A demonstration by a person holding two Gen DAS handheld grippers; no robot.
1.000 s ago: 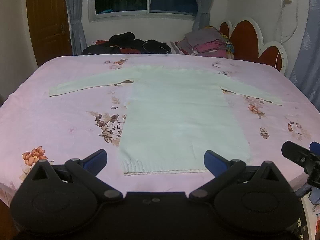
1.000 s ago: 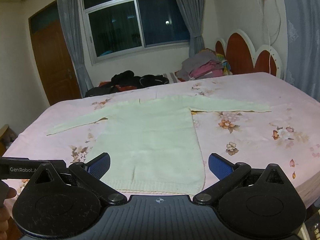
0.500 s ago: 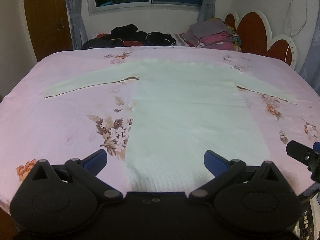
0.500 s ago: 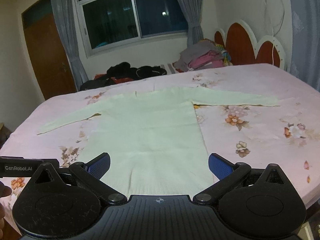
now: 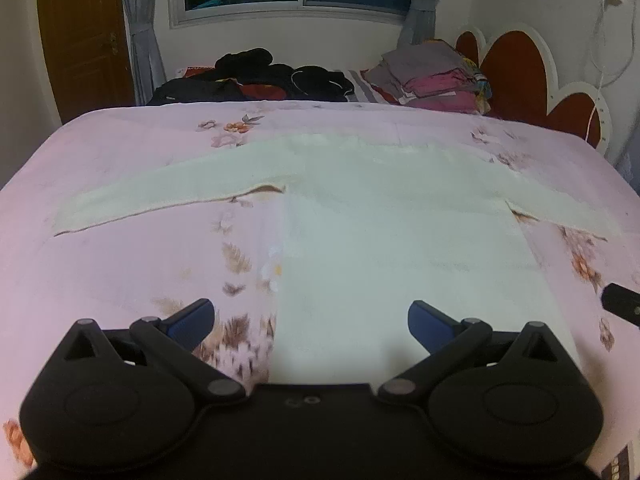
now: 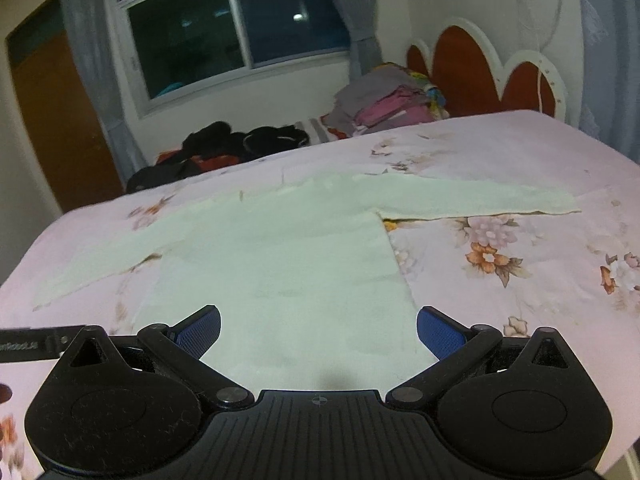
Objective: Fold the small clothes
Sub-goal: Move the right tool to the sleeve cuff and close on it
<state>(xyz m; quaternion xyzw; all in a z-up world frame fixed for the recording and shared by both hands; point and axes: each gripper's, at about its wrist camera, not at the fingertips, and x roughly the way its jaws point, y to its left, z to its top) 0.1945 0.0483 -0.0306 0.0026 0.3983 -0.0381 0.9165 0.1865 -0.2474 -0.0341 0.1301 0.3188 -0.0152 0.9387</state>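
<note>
closer in than a second ago: hem of the pale green sweater (image 5: 400, 240) now lost beneath both gripper bodies, where before it lay in plain sight ahead of them. sweater itself unmoved, spread flat on the pink floral bed (image 5: 120, 264), sleeves out to either side. left gripper (image 5: 311, 318) low over the sweater's left edge, jaws wide, nothing between the blue pads (image 5: 191, 319); floral sheet under one finger, knit under the other. right gripper (image 6: 318, 330) low over the right edge, likewise spread wide and holding nothing. contact with the cloth impossible to judge from either view. right sleeve tip cut short at the frame edge in the left view. dark clothes pile (image 5: 256, 80) and folded stack (image 5: 436, 76) far off by the headboard (image 5: 520, 64), blurred.
</note>
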